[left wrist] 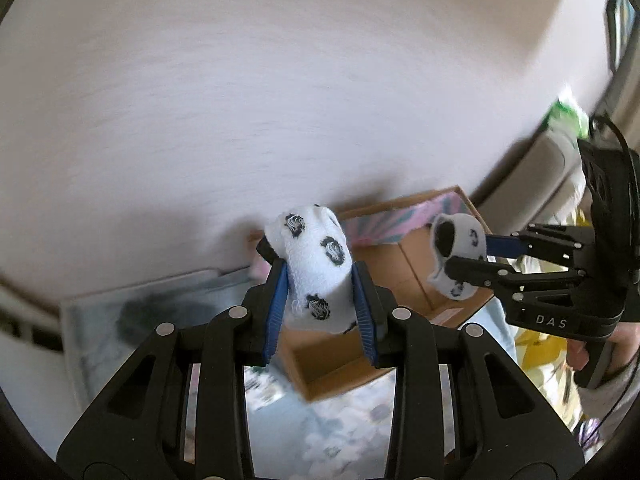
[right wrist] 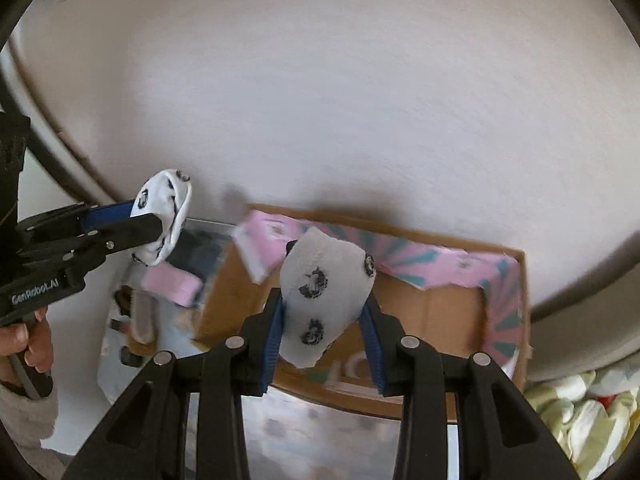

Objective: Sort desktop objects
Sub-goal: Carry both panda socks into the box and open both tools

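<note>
My left gripper [left wrist: 320, 280] is shut on a white sock with black spots [left wrist: 316, 268] and holds it in the air in front of a pale wall. My right gripper [right wrist: 325, 300] is shut on a matching white spotted sock [right wrist: 324, 284]. In the left wrist view the right gripper [left wrist: 452, 260] shows at the right with its sock [left wrist: 460, 256]. In the right wrist view the left gripper [right wrist: 156, 220] shows at the left with its sock [right wrist: 164, 216]. An open cardboard box [left wrist: 424, 272] lies below both; it also shows in the right wrist view [right wrist: 440, 316].
The box has a pink and teal patterned lining [right wrist: 440, 264]. A pink item [right wrist: 172, 284] lies left of the box. A floral cloth [left wrist: 340, 440] covers the surface below. Yellow-green fabric [right wrist: 580, 420] lies at the right. The wall [left wrist: 280, 100] fills the background.
</note>
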{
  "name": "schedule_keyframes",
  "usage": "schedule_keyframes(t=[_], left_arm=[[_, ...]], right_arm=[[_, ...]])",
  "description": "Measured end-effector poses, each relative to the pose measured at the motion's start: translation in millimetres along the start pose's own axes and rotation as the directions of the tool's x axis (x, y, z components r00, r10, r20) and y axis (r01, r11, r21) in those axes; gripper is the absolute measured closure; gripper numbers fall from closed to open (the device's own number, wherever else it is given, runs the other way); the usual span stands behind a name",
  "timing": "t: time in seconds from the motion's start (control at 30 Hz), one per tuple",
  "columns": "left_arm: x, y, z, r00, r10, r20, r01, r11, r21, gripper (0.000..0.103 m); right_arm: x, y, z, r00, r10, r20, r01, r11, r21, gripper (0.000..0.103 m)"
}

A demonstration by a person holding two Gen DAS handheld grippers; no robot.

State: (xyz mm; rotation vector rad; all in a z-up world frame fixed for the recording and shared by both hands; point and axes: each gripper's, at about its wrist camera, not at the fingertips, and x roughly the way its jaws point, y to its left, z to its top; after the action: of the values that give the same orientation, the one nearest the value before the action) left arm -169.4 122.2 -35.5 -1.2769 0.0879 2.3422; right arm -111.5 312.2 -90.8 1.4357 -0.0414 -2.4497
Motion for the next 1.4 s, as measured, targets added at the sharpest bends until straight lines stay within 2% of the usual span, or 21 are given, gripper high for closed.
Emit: schedule_keyframes(t=[0.2, 0.4, 0.57, 0.63, 0.77, 1.07, 1.1, 1.13, 1.2, 1.23, 1.33, 1.4], left_arm=[[58, -40, 3, 0.995, -0.012, -0.102, 0.021, 0.996, 0.083, 0.074], [88, -63, -5, 0.986, 0.000, -0.164, 0.021, 0.992, 0.127, 0.074], [96, -67, -10, 0.984, 0.013, -0.179, 0.013, 0.989, 0.145, 0.074], [99, -68, -10, 0.983, 0.019, -0.182, 0.008, 0.989, 0.149, 0.074], [103, -69, -11, 0.982, 0.031, -0.186, -0.002, 0.988, 0.155, 0.074], [103, -69, -13, 0.980, 0.060, -0.189, -0.026, 0.984, 0.176, 0.073], [104, -70, -13, 0.979, 0.067, -0.192, -0.033, 0.984, 0.177, 0.071], [107, -70, -12, 0.977, 0.073, -0.199, -0.037, 0.983, 0.178, 0.066], [106, -71, -11, 0.973, 0.116, -0.198, -0.078, 0.978, 0.192, 0.028], [103, -70, -11, 0.972, 0.143, -0.189, -0.103, 0.974, 0.203, 0.002], [92, -66, -10, 0.976, 0.152, -0.153, -0.117, 0.969, 0.217, 0.000], [82, -59, -6, 0.978, 0.155, -0.141, -0.124, 0.970, 0.207, 0.000]], right_arm=[[17, -37, -12, 0.996, -0.036, -0.086, 0.039, 0.999, 0.031, 0.069], [32, -58, -21, 0.991, -0.046, -0.127, 0.051, 0.998, 0.038, 0.069], [31, -64, -21, 0.990, -0.043, -0.135, 0.049, 0.998, 0.038, 0.069], [57, -74, -24, 0.990, -0.041, -0.139, 0.046, 0.998, 0.033, 0.069], [64, -78, -25, 0.988, -0.038, -0.148, 0.042, 0.999, 0.029, 0.069], [65, -81, -26, 0.984, -0.033, -0.175, 0.039, 0.999, 0.033, 0.069], [66, -80, -26, 0.983, -0.035, -0.180, 0.040, 0.999, 0.027, 0.068], [69, -79, -25, 0.982, -0.040, -0.183, 0.045, 0.999, 0.023, 0.062], [74, -77, -25, 0.979, -0.050, -0.198, 0.054, 0.998, 0.017, 0.055], [73, -77, -25, 0.979, -0.050, -0.198, 0.055, 0.998, 0.020, 0.048], [66, -80, -24, 0.981, -0.065, -0.181, 0.074, 0.996, 0.043, 0.021], [57, -79, -24, 0.986, -0.099, -0.135, 0.104, 0.994, 0.029, 0.019]])
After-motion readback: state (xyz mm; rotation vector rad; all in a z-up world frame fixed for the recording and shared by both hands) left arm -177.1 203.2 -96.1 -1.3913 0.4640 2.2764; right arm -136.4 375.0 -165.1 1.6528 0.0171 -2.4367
